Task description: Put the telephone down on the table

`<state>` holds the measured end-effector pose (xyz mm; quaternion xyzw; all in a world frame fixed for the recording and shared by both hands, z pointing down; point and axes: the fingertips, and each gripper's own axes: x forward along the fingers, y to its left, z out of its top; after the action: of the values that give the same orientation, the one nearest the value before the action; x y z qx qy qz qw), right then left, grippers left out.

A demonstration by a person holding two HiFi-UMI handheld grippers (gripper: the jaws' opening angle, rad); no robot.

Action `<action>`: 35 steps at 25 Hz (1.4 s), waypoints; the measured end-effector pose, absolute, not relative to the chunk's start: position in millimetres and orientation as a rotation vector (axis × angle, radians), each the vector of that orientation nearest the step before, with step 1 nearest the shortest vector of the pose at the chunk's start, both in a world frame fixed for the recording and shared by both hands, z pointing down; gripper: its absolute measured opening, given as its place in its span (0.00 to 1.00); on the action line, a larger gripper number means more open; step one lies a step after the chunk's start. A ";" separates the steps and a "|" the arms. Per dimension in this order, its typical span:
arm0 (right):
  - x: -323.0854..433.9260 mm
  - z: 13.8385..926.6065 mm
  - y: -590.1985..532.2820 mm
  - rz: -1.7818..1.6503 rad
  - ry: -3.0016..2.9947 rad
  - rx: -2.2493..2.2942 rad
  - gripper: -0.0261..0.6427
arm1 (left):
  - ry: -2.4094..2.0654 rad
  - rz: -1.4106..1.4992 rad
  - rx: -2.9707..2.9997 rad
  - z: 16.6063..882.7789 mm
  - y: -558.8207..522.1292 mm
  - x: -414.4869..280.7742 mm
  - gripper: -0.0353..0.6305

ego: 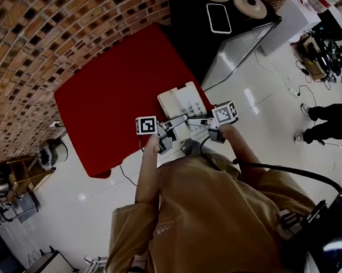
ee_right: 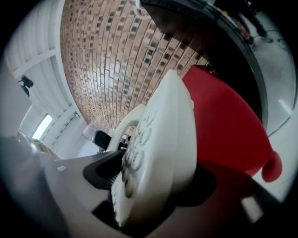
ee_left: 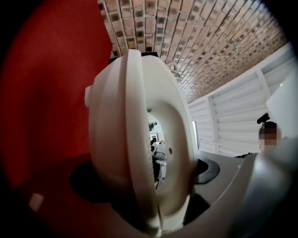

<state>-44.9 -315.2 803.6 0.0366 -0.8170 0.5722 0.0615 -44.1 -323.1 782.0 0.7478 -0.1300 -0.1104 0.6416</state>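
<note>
**Phone clamped from both sides over the red table**

The red table spreads out ahead of and beneath both pairs of fingers, and its near edge lies close behind the fingertips. The white phone sits between the two grippers and reaches forward from their tips over the table's near right part. No view shows whether its base already touches the surface.

The left gripper is closed on the phone's left edge, and the rounded shell fills the space between its fingers. The right gripper is closed on the right edge. One of its fingers lies on the keypad face and the other is under the base.

The phone looks like a hard, stiff plastic shell, probably light but bulky for such narrow fingers. Its smooth, curved sides could slide or pivot in the pads if one side lets go before the other. A handset resting loose on top could tip off if the body tilts. The two opposite edges of the base seem the right places to hold it, with the body kept level until the base lies flat.
</note>
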 end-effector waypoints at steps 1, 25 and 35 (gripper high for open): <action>-44.0 812.8 -326.4 1.710 -2.454 0.103 0.56 | -0.299 -0.256 1.698 791.2 -336.4 -43.0 0.74; -39.5 919.9 -464.5 1.307 -2.471 0.435 0.60 | -0.599 0.041 1.577 921.1 -432.4 -78.3 0.76; 12.4 902.3 -495.9 1.317 -2.520 0.961 0.64 | -0.602 0.203 1.597 910.1 -417.6 -71.2 0.86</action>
<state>12.4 -495.9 902.3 0.3194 -0.8375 0.4378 0.0701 -71.2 -417.6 910.1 0.7037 -0.2654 0.0894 0.6529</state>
